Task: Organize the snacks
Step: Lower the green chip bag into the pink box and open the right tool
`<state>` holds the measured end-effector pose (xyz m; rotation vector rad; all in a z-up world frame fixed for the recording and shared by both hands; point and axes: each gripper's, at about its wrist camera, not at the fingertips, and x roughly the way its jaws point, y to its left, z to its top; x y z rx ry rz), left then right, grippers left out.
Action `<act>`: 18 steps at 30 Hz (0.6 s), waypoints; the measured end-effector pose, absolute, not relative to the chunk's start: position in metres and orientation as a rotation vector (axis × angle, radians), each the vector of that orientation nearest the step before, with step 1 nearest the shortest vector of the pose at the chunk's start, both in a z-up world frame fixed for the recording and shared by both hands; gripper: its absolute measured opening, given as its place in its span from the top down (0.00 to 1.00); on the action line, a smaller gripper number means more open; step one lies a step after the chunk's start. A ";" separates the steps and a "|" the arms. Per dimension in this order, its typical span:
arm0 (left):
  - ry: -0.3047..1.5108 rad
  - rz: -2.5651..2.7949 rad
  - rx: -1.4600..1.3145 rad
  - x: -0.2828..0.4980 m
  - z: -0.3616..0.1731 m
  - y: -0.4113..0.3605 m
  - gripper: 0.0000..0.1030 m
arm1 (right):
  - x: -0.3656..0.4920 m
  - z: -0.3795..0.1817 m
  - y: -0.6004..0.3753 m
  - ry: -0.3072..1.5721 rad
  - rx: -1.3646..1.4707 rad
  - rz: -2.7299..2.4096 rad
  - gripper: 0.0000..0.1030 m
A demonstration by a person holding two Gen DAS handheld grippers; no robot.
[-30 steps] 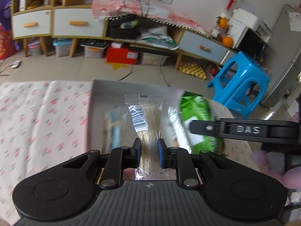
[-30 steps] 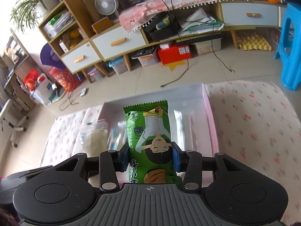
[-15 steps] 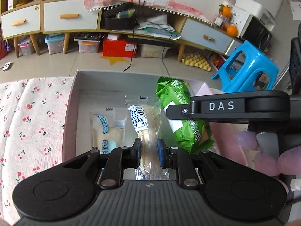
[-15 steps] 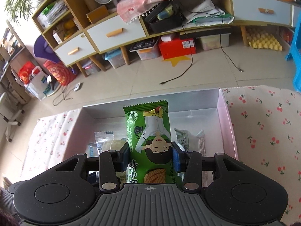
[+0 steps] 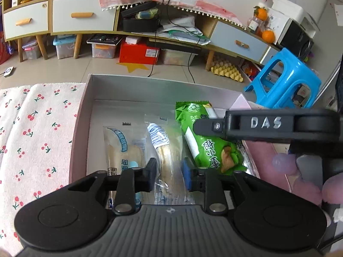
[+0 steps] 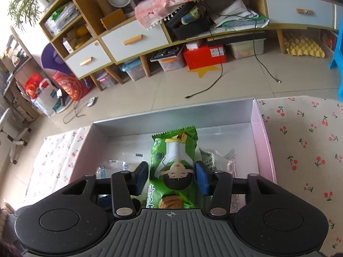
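An open grey box [image 5: 150, 90] with pink outer walls sits on a cherry-print cloth. My left gripper [image 5: 169, 172] is open over it, and a clear-wrapped pale snack [image 5: 166, 150] lies between its fingers on the box floor. A second clear snack with blue print [image 5: 122, 147] lies to its left. My right gripper [image 6: 171, 177] is open, its pads beside a green biscuit packet [image 6: 174, 156] that lies in the box [image 6: 171, 115]. The packet also shows in the left wrist view [image 5: 205, 141], under the right gripper's finger [image 5: 257, 124].
A white wrapped snack [image 6: 216, 160] lies in the box right of the green packet. The cherry cloth [image 5: 38, 132] spreads left of the box and also right of it [image 6: 304, 150]. Beyond the table edge are the floor, a low cabinet [image 5: 85, 17] and a blue stool [image 5: 283, 79].
Both grippers have lowered into the box and opened. The clear-wrapped snack and the green packet are let go and now lie on the box floor.
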<state>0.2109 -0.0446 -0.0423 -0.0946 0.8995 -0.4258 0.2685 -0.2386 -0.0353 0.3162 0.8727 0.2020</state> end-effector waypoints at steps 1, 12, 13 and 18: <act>0.896 -0.425 -0.084 0.210 -0.042 -0.046 0.73 | 0.267 -0.033 -0.239 0.869 0.319 0.203 0.46; 0.863 -0.442 -0.031 0.198 -0.025 -0.055 0.40 | 0.246 -0.006 -0.246 0.846 0.292 0.178 0.23; 0.865 -0.443 -0.027 0.196 -0.023 -0.056 0.38 | 0.243 -0.004 -0.248 0.845 0.297 0.175 0.20; 0.854 -0.442 -0.003 0.184 -0.010 -0.059 0.23 | 0.228 0.009 -0.254 0.841 0.307 0.168 0.18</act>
